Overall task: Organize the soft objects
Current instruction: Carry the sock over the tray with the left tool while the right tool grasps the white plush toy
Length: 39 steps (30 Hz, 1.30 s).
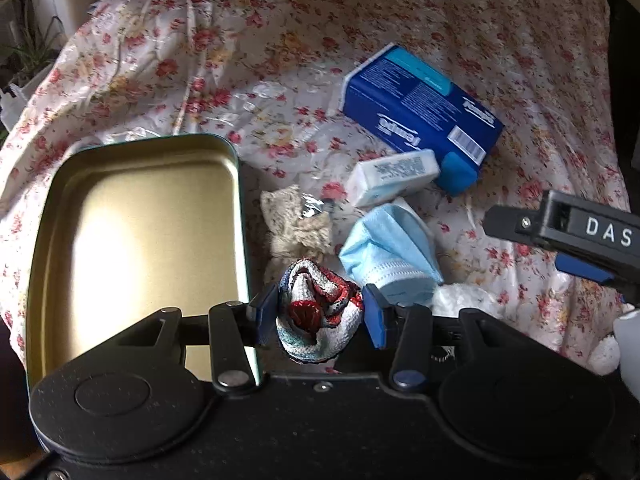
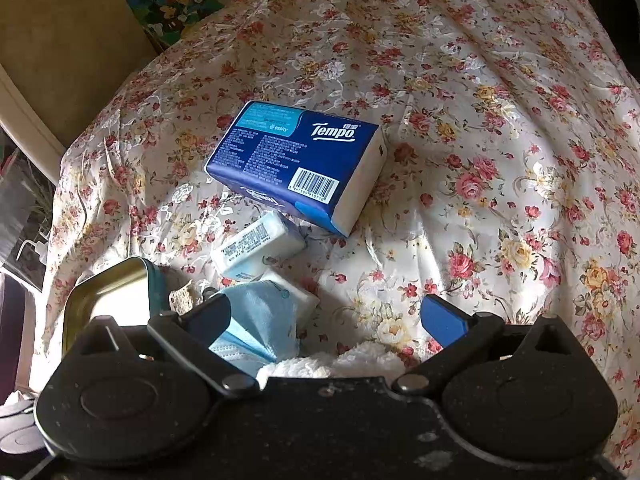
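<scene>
My left gripper (image 1: 316, 312) is shut on a balled red, white and blue knitted cloth (image 1: 320, 312), held just right of an open gold tin (image 1: 136, 240). Beyond it lie a beige lace cloth (image 1: 296, 224), a folded blue face mask (image 1: 390, 248), a small white tissue pack (image 1: 394, 176) and a large blue Tempo tissue pack (image 1: 420, 112). My right gripper (image 2: 326, 320) is open above a white fluffy item (image 2: 340, 362), with the mask (image 2: 256, 320) by its left finger. The Tempo pack (image 2: 300, 164), small pack (image 2: 256, 246) and tin (image 2: 112, 292) lie ahead.
Everything lies on a floral cloth (image 1: 280, 40) that drapes over the surface's edges. My right gripper shows in the left wrist view (image 1: 560, 228) at the right. A plant (image 1: 32, 48) and a colourful box (image 2: 172, 4) stand off to the left.
</scene>
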Each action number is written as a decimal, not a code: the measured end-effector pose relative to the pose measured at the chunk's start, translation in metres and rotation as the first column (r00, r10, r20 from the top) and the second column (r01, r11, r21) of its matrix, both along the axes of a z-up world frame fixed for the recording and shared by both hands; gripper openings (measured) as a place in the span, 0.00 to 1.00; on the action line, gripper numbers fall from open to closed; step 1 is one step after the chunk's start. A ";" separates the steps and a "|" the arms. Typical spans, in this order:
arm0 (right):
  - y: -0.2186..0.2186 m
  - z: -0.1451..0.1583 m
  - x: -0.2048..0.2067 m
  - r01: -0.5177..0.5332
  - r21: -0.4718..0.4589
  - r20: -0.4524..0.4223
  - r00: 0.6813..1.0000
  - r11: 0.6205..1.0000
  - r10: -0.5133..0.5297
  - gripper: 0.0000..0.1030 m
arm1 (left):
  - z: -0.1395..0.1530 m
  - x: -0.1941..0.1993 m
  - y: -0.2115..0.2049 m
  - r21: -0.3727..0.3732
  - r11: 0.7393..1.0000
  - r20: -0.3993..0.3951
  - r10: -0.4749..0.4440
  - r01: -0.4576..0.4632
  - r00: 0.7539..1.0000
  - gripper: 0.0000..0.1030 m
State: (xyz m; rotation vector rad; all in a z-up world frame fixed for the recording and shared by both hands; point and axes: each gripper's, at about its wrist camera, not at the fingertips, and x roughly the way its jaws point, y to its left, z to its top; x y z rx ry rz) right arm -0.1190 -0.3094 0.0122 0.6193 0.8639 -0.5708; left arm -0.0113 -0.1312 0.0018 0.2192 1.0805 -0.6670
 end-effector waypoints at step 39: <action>0.014 -0.023 0.007 -0.203 0.039 -0.111 0.972 0.978 0.206 0.48 | 0.036 0.006 0.033 -0.071 0.996 0.023 0.057 -0.055 0.998 0.44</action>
